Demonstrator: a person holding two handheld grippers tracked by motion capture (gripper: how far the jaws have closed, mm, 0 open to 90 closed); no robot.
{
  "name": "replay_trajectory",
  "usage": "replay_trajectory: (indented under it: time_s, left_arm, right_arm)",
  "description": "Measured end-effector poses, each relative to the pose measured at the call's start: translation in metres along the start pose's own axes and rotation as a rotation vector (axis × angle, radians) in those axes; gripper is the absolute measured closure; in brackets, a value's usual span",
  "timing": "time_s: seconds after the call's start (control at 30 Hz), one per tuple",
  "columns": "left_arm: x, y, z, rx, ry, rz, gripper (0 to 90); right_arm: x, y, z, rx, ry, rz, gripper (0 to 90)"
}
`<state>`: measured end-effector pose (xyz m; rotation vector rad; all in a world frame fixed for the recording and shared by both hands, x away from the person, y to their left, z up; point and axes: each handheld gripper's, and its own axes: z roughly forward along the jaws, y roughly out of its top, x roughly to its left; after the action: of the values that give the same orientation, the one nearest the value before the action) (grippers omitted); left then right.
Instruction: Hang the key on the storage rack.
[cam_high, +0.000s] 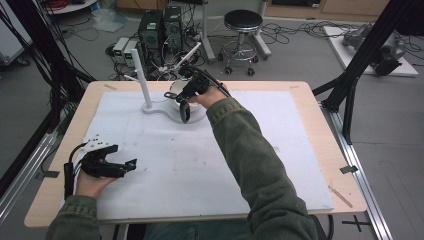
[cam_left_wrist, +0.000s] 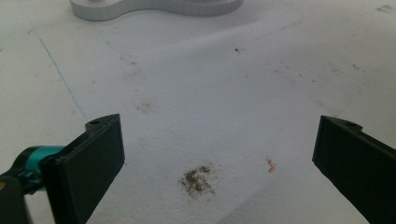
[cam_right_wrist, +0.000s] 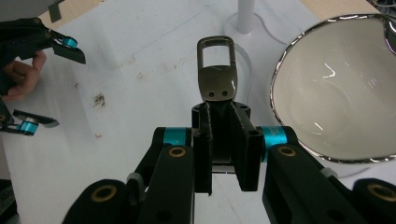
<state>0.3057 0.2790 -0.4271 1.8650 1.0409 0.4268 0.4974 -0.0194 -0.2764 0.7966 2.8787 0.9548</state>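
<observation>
A dark metal clasp (cam_right_wrist: 216, 79) with a loop at its end sticks out of my right gripper (cam_right_wrist: 223, 112), which is shut on its base. It hangs over the white mat just beside a white bowl (cam_right_wrist: 327, 93) with a silver rim. In the high view the right gripper (cam_high: 179, 102) is at the far middle of the table, by the bowl (cam_high: 174, 90) on a white stand base (cam_high: 160, 109). My left gripper (cam_high: 127, 165) rests low at the near left, open. Its jaws stand wide apart over bare mat (cam_left_wrist: 219, 154) with nothing between them.
A white post (cam_high: 141, 75) rises from the stand base (cam_left_wrist: 154, 7). The white mat (cam_high: 280, 165) covers most of the wooden table (cam_high: 327, 150) and carries small stains (cam_left_wrist: 196, 179). Computers, cables and a stool (cam_high: 242, 30) stand on the floor beyond.
</observation>
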Motion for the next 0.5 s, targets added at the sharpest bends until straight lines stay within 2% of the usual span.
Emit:
replay_trajectory:
  time_s: [0.1,0.23,0.5]
  left_arm:
    - [0.000,0.000,0.000,-0.002,-0.002,-0.004,2.7]
    - [-0.001,0.000,0.000,-0.005,-0.005,-0.001,2.7]
    - [-0.001,0.000,-0.001,-0.003,-0.002,-0.004,2.7]
  right_arm:
    - [0.001,0.004,0.004,0.003,-0.009,0.002,79.9]
    - [0.003,0.012,0.007,-0.005,0.005,0.010,79.8]
    - [0.010,0.033,0.008,-0.030,0.019,-0.009,79.7]
